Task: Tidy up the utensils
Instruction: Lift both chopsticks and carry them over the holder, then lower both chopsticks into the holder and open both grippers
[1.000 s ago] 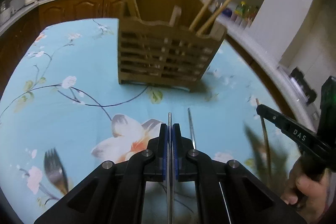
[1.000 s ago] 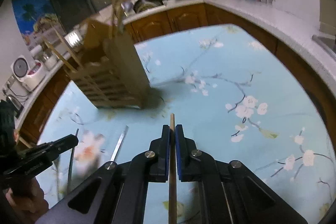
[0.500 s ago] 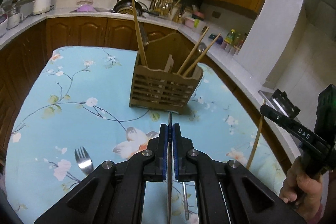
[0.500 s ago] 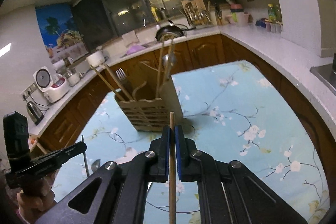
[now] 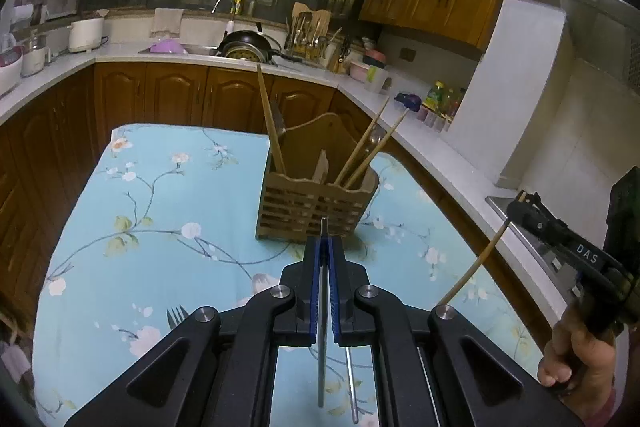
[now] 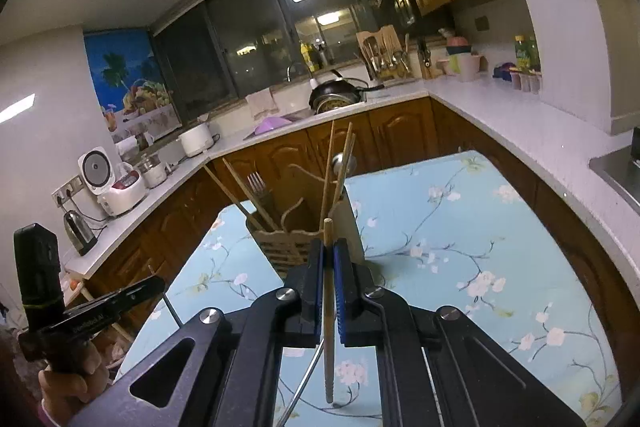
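A kitchen of brown wooden cabinets and pale counters surrounds the desk (image 5: 160, 187), spread mid-frame with a turquoise cloth printed with white blossoms and thin branches. At the centre of the left view stands a slatted wooden holder (image 5: 316, 205) with three wooden sticks leaning in it, and one fork (image 5: 176, 317) lies on the cloth at lower left. The left tongs (image 5: 325, 247) are clamped on a thin metal utensil (image 5: 322, 347), the right tongs (image 6: 328, 251) on one wooden chopstick (image 6: 328, 339).
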{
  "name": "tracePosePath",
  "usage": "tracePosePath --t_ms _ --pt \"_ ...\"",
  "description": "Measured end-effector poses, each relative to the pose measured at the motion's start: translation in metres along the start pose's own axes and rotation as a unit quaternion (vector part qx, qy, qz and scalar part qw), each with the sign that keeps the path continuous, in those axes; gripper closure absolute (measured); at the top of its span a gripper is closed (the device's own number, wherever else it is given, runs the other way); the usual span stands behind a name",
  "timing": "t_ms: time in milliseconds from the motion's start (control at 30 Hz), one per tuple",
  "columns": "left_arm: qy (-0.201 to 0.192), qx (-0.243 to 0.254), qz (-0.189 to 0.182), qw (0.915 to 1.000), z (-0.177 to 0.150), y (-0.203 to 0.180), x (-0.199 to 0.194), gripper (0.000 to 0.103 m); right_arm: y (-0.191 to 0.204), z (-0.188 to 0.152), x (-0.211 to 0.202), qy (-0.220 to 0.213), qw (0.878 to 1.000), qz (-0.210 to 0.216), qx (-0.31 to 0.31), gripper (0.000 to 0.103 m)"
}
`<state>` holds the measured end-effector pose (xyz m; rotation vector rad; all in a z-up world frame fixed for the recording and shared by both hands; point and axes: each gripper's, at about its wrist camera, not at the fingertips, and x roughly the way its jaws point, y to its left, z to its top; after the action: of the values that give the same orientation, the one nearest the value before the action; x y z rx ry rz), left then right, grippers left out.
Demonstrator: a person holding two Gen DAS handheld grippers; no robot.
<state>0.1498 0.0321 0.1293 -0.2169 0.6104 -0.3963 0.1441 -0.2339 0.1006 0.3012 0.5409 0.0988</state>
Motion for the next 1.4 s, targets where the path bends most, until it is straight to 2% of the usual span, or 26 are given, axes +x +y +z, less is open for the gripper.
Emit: tracePosePath --t_ms 767,900,933,1400 --pt "-0.043 0.005 0.002 0.999 0.032 0.011 0.004 0.101 0.001 0.035 0.01 -0.036 0.999 0.004 -0.003 0.098" --pt "-0.061 0.01 0.003 0.9981 0.047 0.012 0.005 0.101 0.003 0.049 0.011 -0.053 0.999 0.002 -0.004 0.098" --pt "-0.085 0.012 0.007 0.9963 0.048 0.012 0.006 0.101 0.003 0.053 0.011 -0.057 0.998 0.002 -0.005 0.098" --pt "-0.157 0.035 0.02 0.9868 0.103 0.016 0.026 0.101 0.015 0.126 0.04 -0.118 0.993 0.003 -0.01 0.098"
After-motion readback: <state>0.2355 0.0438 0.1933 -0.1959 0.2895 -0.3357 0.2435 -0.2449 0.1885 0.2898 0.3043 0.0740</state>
